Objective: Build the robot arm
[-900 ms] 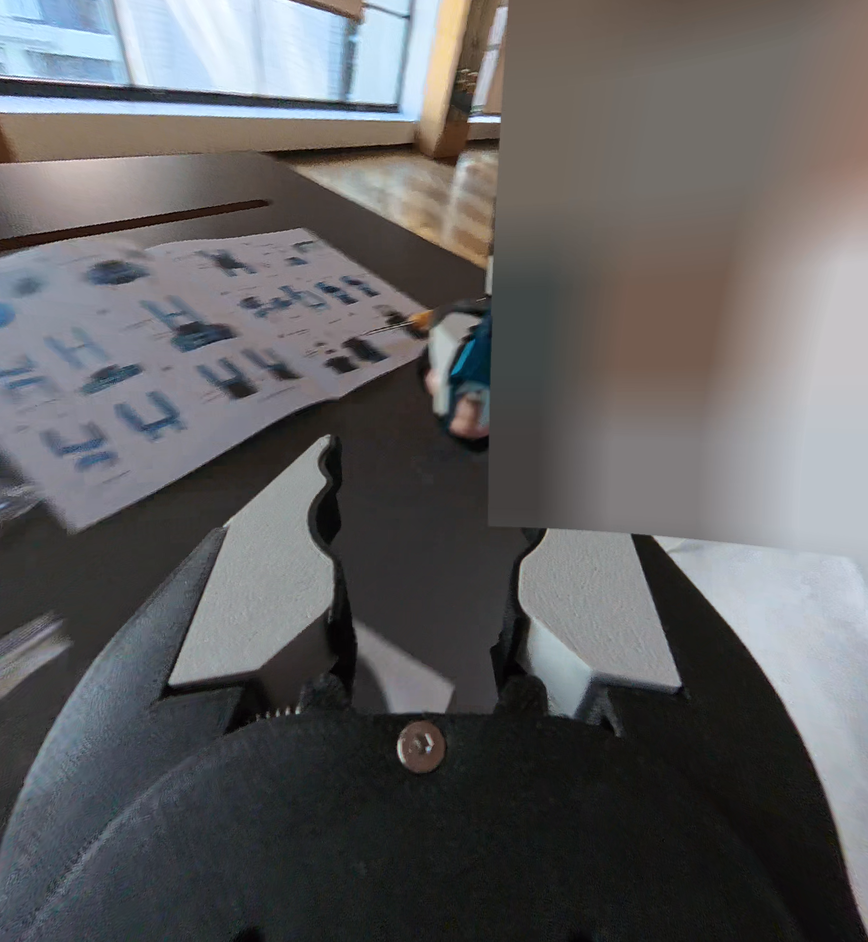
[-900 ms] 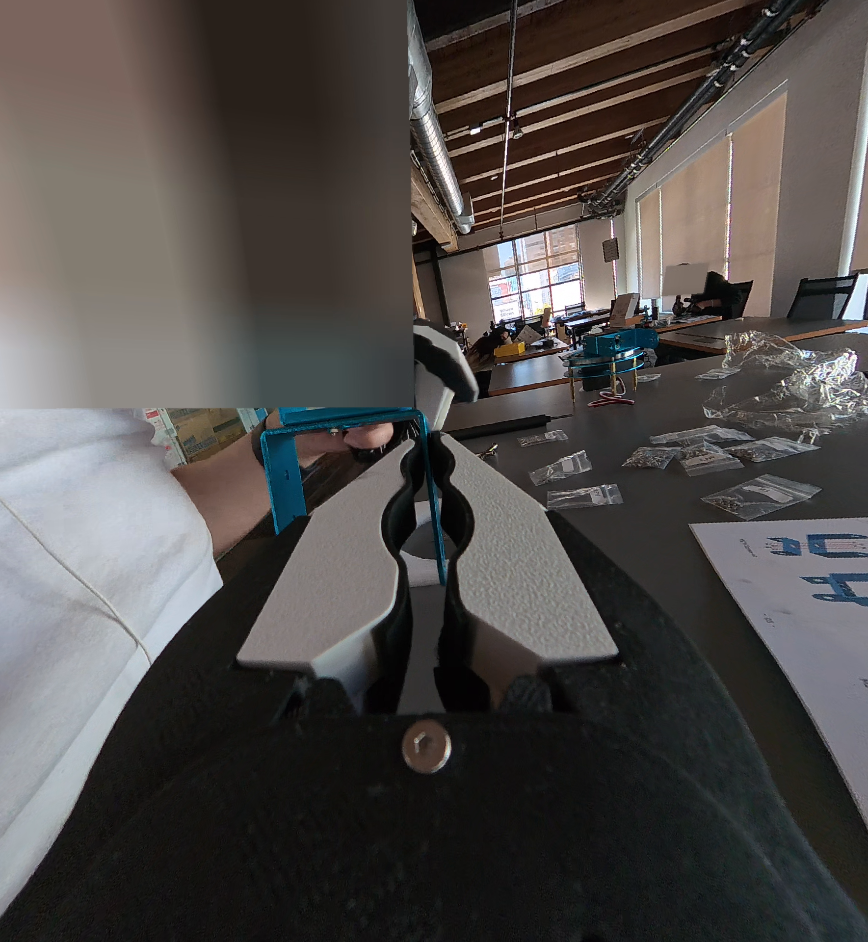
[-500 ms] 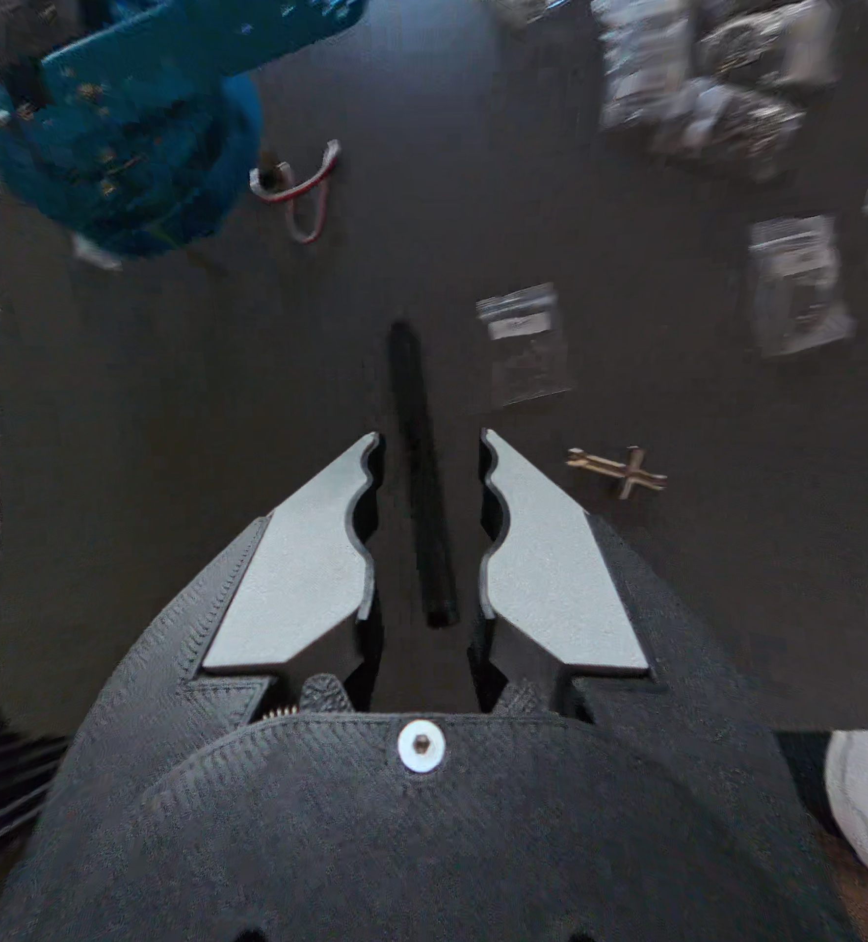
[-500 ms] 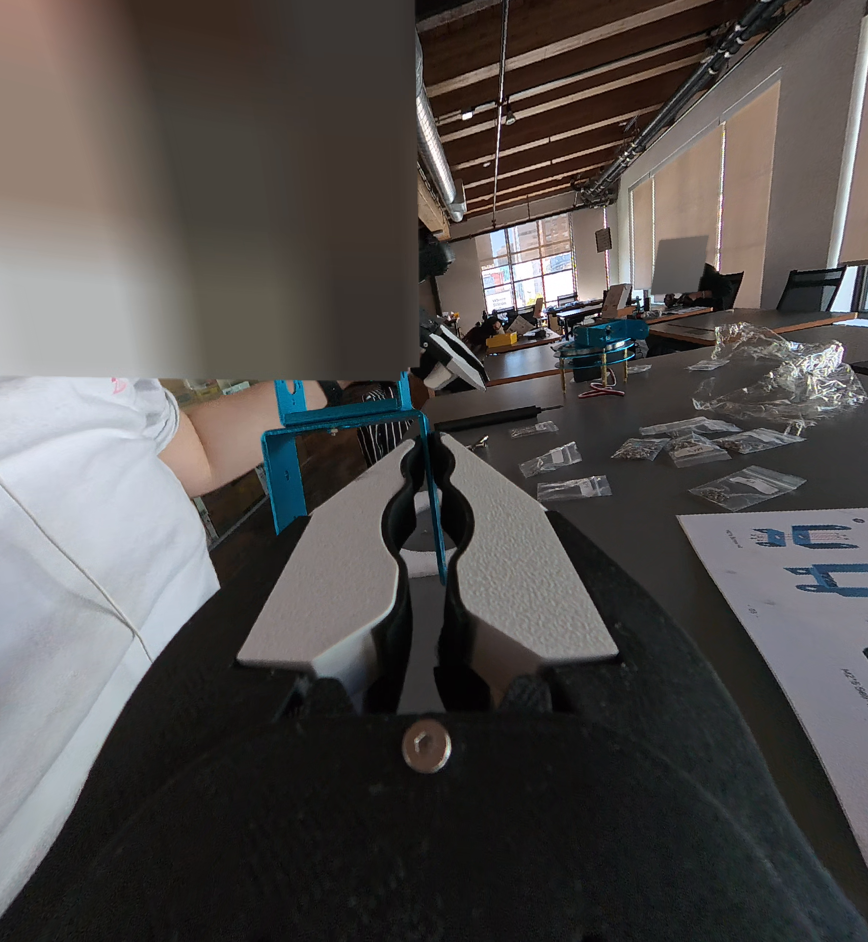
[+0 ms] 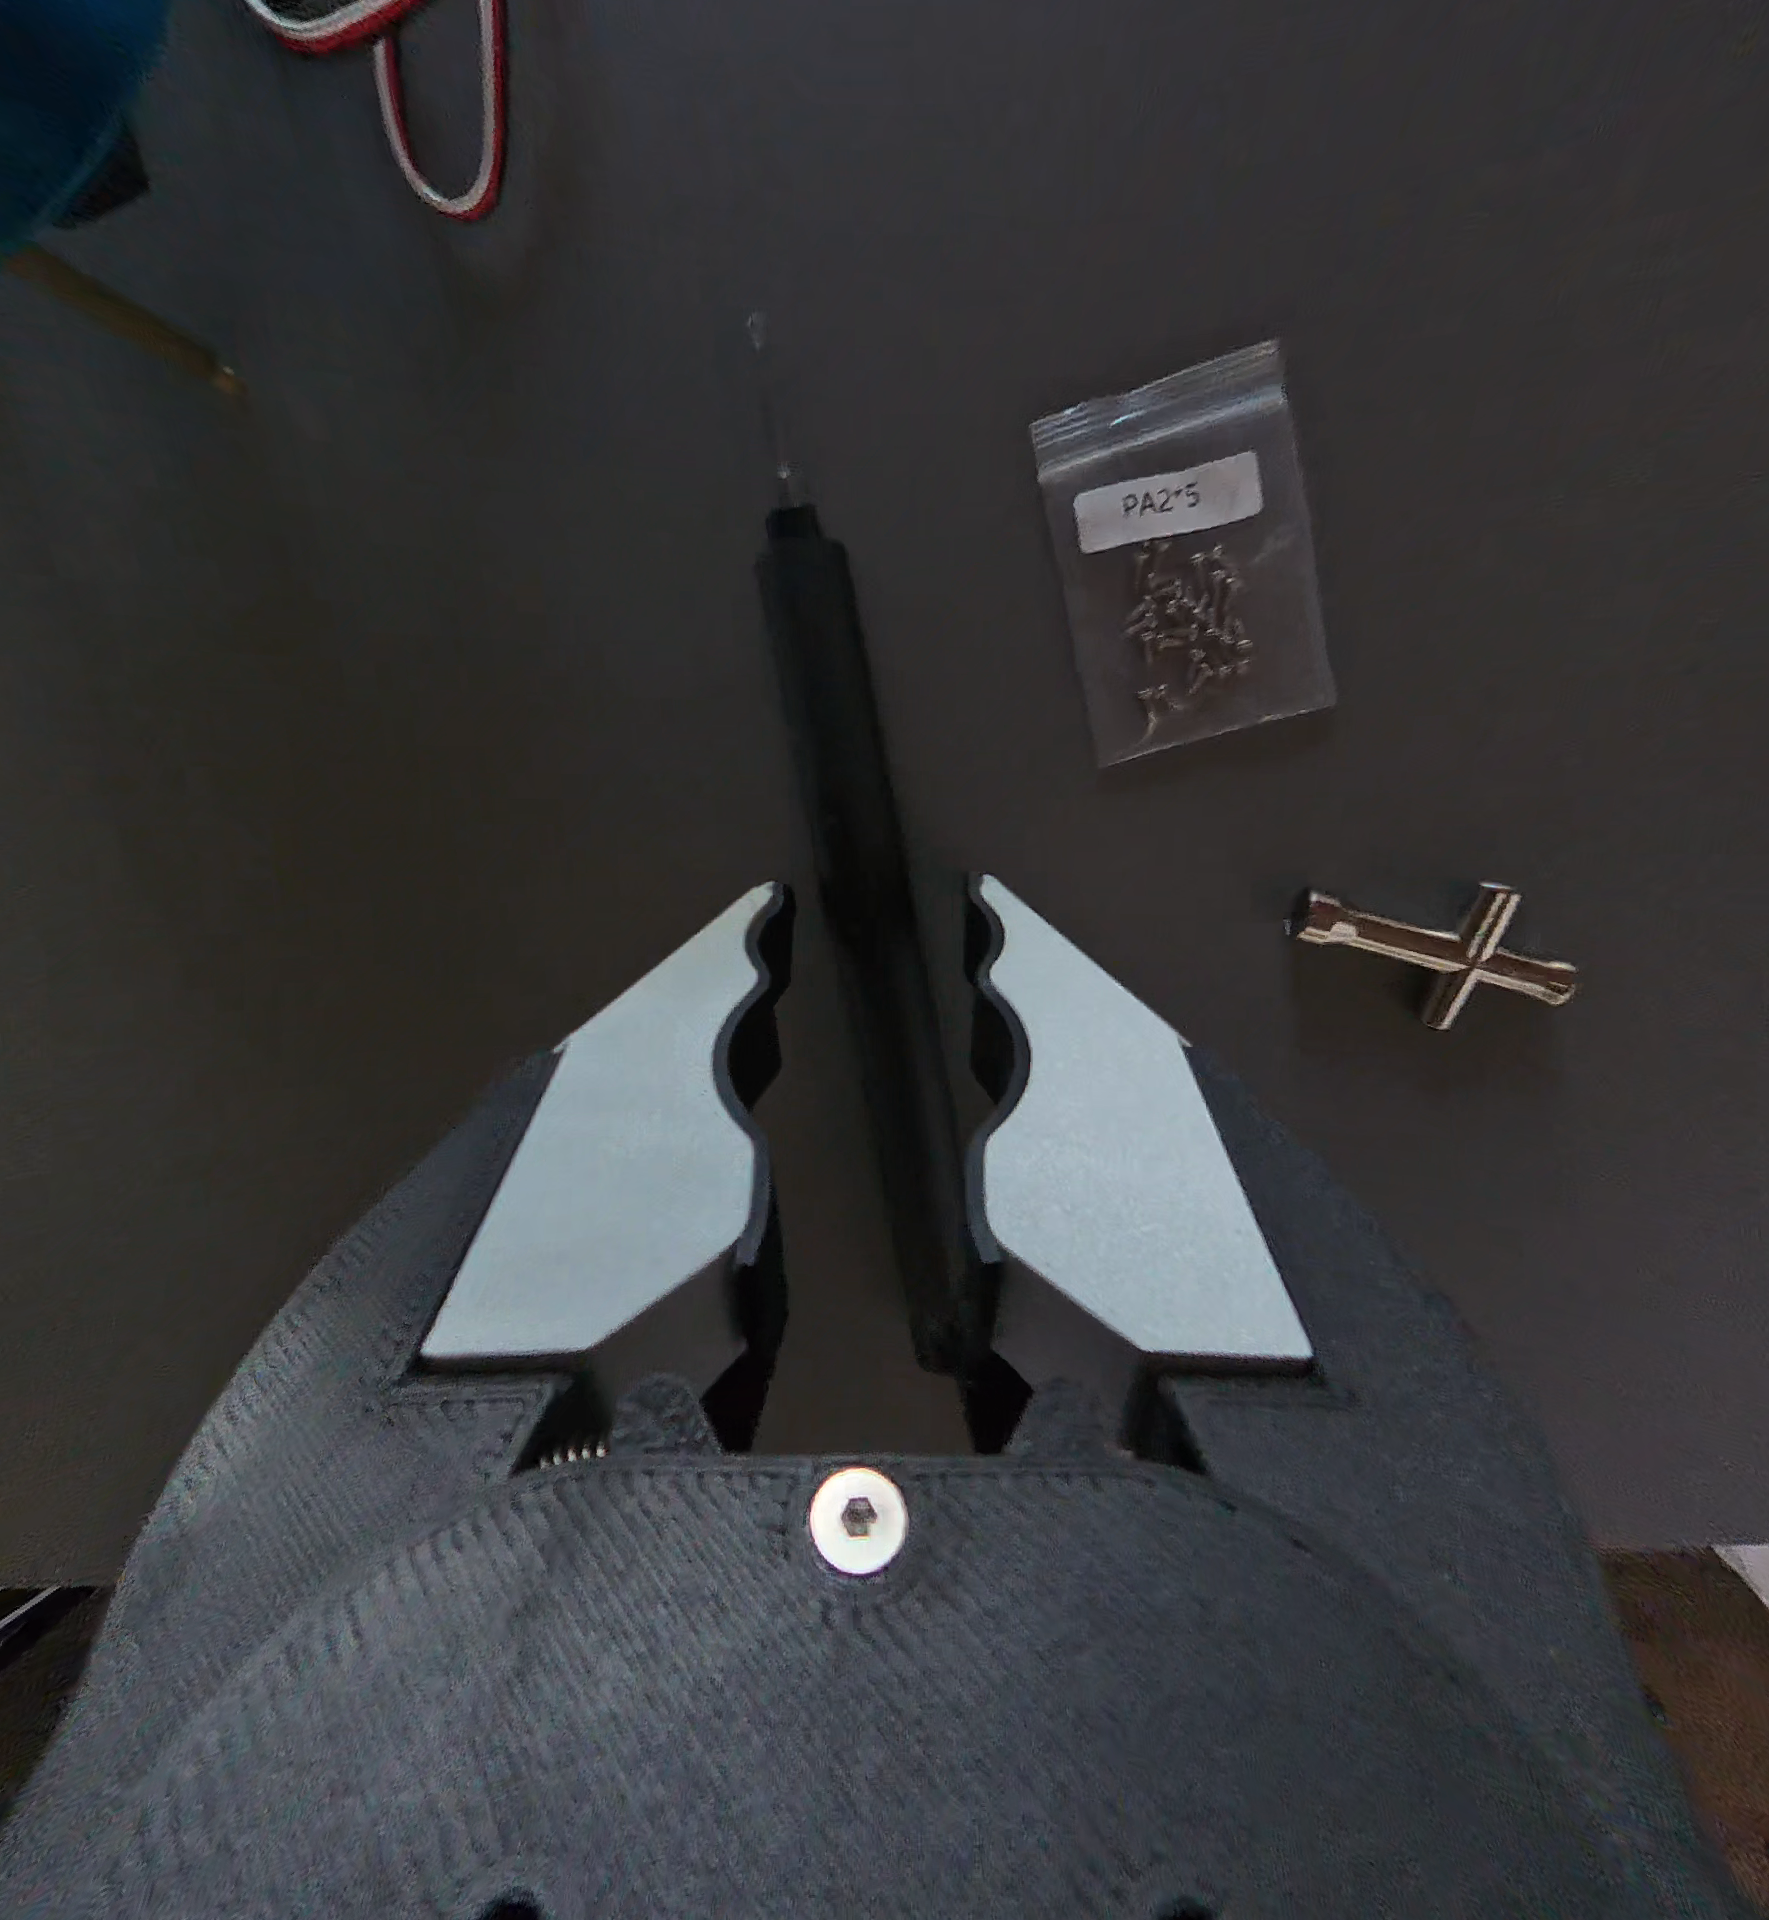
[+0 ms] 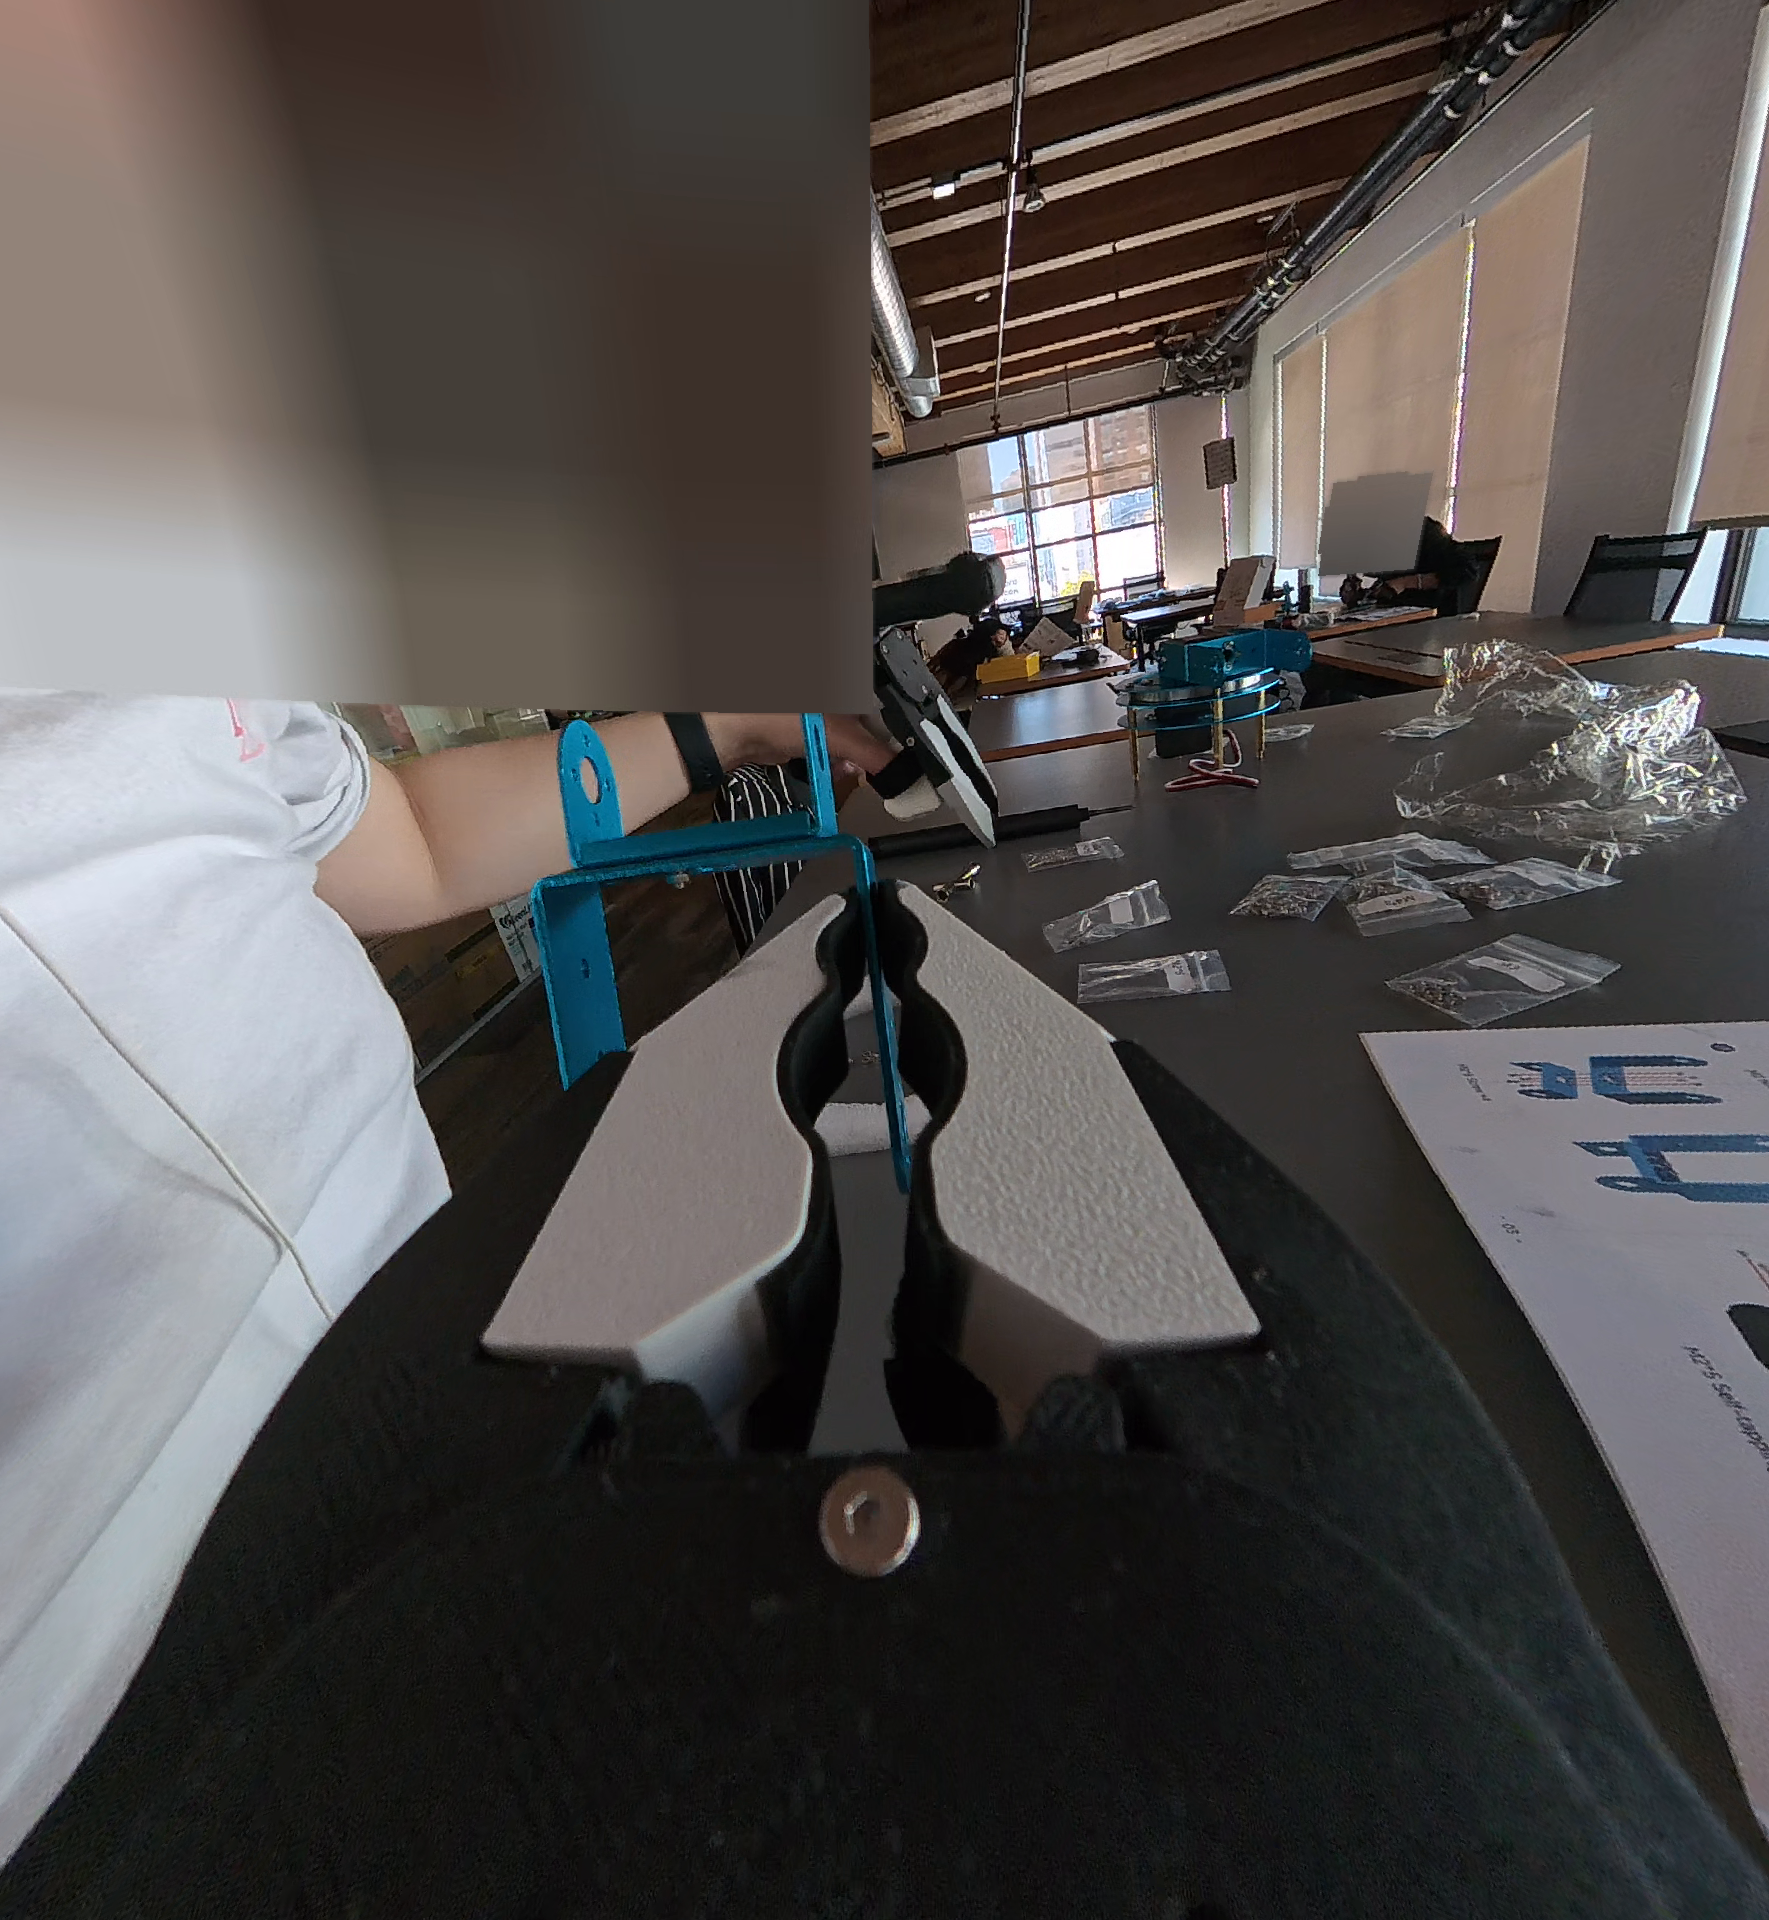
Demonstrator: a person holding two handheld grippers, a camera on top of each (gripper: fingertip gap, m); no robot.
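Note:
My left gripper (image 5: 875,894) is open and points down at the dark table, its fingers on either side of a black screwdriver (image 5: 838,748) that lies between them without being clamped. It also shows far off in the right wrist view (image 6: 947,769), over the screwdriver (image 6: 1025,826). My right gripper (image 6: 875,899) is shut on a blue metal U-shaped bracket (image 6: 693,842) and holds it up in front of a person in a white shirt (image 6: 132,1039).
A small bag of screws (image 5: 1186,556) and a cross-shaped metal wrench (image 5: 1436,956) lie right of the screwdriver. A red and white cable (image 5: 444,125) lies farther off. Several screw bags (image 6: 1379,904), crumpled plastic (image 6: 1576,769), a blue assembly (image 6: 1223,675) and a printed sheet (image 6: 1638,1195) lie on the table (image 6: 1275,1039). There is about 45 cm between the tips of the two grippers.
My left gripper swung from the printed sheet over to the screwdriver and has come down lower around it, still open. My right gripper keeps hold of the bracket, nearly still.

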